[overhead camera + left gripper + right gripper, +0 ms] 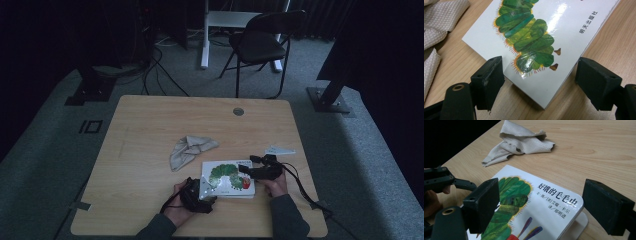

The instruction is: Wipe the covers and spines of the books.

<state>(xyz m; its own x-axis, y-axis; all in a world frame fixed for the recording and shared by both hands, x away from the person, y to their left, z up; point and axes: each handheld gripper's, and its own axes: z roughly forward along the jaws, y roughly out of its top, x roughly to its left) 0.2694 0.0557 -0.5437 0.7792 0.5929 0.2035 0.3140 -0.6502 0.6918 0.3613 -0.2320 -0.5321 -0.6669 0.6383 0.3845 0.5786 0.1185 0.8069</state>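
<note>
The caterpillar picture book [228, 178] lies flat near the table's [150, 120] front edge, glossy, stiff, probably slippery, so its corners look best for a hold. The left gripper [540, 75] and right gripper [541, 207] straddle opposite corners, jaws spread. A crumpled cloth [188, 150] lies behind.

On the wooden table [150, 130] there is one picture book [227, 179] with a green caterpillar on its cover, one crumpled beige cloth [189, 150] and one small folded paper [280, 150]. Two grippers are there, the left gripper [207, 192] and the right gripper [252, 165]. One black folding chair [262, 42] stands behind the table.
</note>
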